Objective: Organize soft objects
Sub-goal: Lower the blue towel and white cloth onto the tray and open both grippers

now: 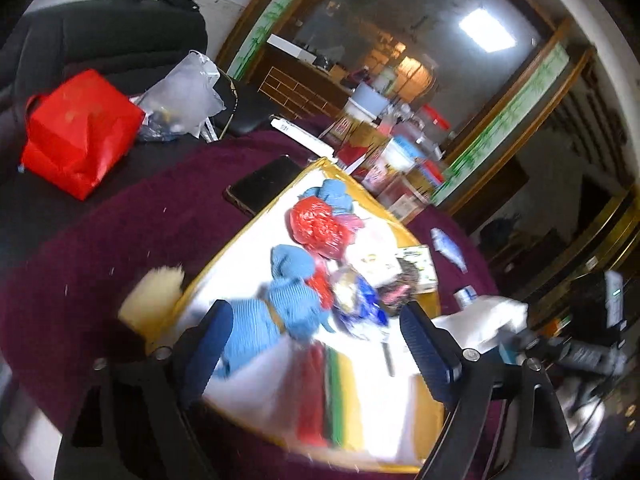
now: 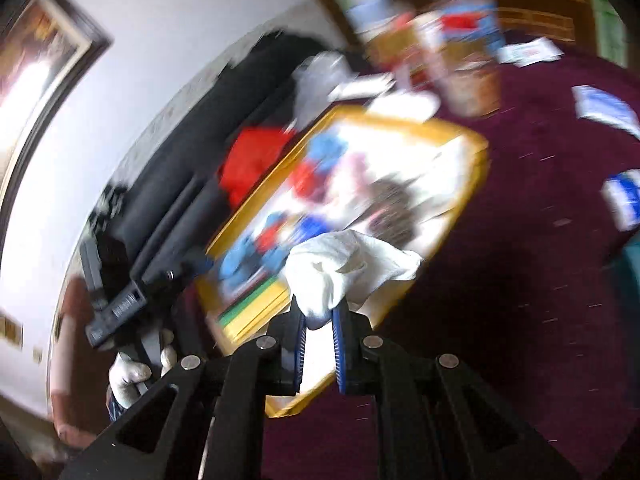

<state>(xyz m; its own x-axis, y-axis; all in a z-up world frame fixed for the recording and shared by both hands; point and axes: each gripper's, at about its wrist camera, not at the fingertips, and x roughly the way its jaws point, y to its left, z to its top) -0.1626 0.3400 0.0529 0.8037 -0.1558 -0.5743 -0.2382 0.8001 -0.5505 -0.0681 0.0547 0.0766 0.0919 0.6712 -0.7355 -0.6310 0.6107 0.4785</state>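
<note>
Nearest me, the right gripper (image 2: 320, 344) has its jaws clamped on a crumpled white cloth (image 2: 344, 268), which bunches upward from the pads over the near corner of the yellow-rimmed tray (image 2: 478, 172); blur hides any clear long axis. The left gripper (image 1: 316, 344) hangs spread wide over the tray, gripping nothing, a blue knitted item (image 1: 280, 304) lying between its fingers. Farther left sits a red bag (image 1: 80, 132) on the maroon tablecloth (image 1: 120, 216).
</note>
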